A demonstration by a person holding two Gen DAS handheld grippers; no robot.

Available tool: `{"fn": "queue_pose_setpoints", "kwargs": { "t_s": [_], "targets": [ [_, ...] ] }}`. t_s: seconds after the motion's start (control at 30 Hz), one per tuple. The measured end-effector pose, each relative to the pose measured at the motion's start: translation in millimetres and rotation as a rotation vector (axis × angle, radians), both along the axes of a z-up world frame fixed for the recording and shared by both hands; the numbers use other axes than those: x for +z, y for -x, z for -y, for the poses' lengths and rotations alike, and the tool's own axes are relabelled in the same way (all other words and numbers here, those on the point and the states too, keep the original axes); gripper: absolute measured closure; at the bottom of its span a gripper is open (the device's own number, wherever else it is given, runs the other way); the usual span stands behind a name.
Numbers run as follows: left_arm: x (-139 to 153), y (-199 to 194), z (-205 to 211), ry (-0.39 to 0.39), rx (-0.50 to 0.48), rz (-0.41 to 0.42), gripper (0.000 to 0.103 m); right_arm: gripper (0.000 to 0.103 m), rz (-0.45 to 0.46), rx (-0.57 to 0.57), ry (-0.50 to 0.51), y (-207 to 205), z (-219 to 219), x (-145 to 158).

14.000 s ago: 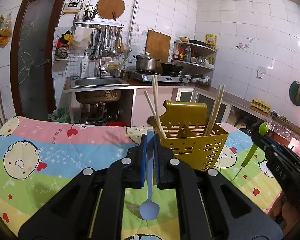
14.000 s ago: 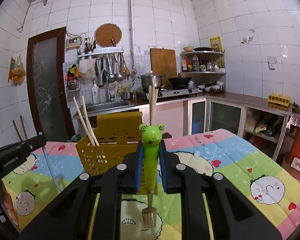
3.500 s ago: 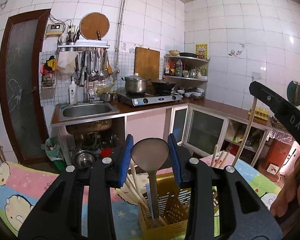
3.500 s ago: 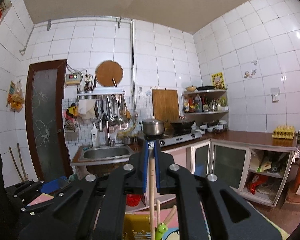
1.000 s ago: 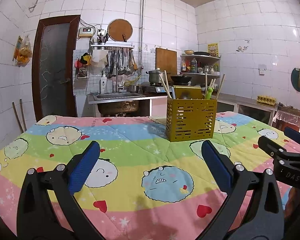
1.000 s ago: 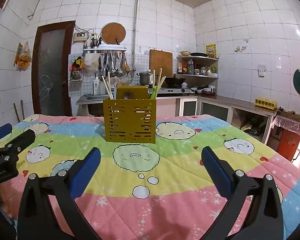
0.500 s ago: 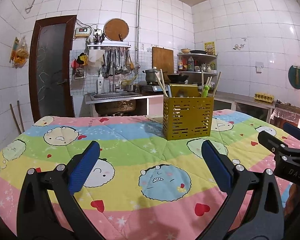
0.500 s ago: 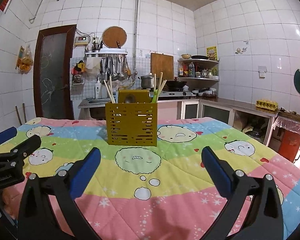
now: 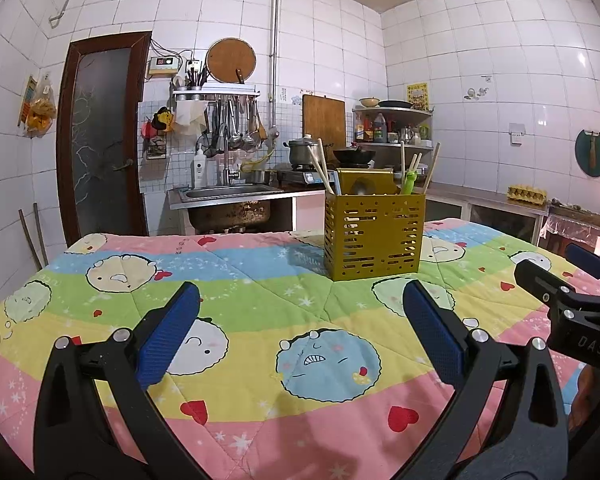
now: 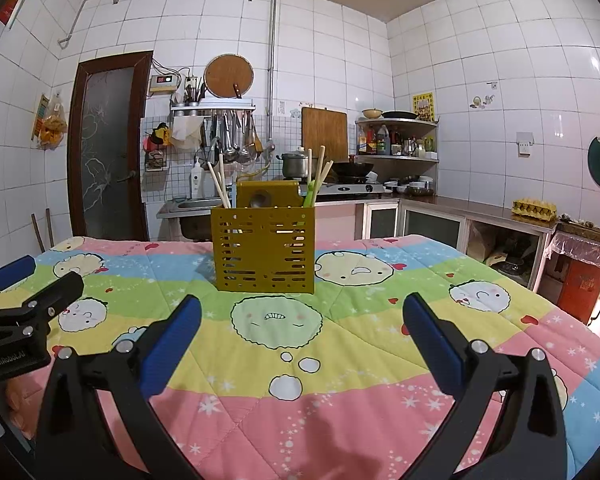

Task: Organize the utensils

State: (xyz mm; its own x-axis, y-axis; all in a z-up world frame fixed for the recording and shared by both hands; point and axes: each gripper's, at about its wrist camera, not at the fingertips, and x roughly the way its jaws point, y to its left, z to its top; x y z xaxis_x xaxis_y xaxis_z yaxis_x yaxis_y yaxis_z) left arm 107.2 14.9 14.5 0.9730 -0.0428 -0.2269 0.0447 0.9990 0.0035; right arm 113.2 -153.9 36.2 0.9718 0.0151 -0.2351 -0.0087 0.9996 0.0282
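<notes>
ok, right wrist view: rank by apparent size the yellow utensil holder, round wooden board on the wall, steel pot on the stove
1. Yellow perforated utensil holder, though it stands nearest the camera.
2. Round wooden board.
3. Steel pot.

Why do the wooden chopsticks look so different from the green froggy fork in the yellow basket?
The chopsticks are plain pale wood; the frog fork is bright green. The chopsticks are thin, tall and lean sideways, while the fork's handle is chunkier and pokes up only a little above the rim. Both stand in the yellow basket on the quilt, and neither pair of tongs touches them.
</notes>
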Motion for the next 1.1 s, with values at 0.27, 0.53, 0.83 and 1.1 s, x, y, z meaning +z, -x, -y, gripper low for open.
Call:
{"fn": "queue_pose_setpoints", "kwargs": {
  "t_s": [0.27,0.53,0.83,1.1],
  "targets": [
    [-0.6,1.7,1.8,-0.004,0.0,0.008,0.005,0.005,0.002,-0.001,0.0,0.9,0.3,0.2],
    [-0.7,1.9,1.8,-0.004,0.001,0.009,0.005,0.005,0.003,-0.001,-0.001,1.1,0.4,0.1],
    [-0.9,2.0,2.0,-0.003,0.0,0.008,0.005,0.005,0.002,-0.001,-0.001,1.0,0.1,1.2],
    [-0.9,2.2,1.8,-0.006,0.0,0.011,0.005,0.005,0.003,-0.001,-0.002,1.0,0.0,1.1]
  ]
}}
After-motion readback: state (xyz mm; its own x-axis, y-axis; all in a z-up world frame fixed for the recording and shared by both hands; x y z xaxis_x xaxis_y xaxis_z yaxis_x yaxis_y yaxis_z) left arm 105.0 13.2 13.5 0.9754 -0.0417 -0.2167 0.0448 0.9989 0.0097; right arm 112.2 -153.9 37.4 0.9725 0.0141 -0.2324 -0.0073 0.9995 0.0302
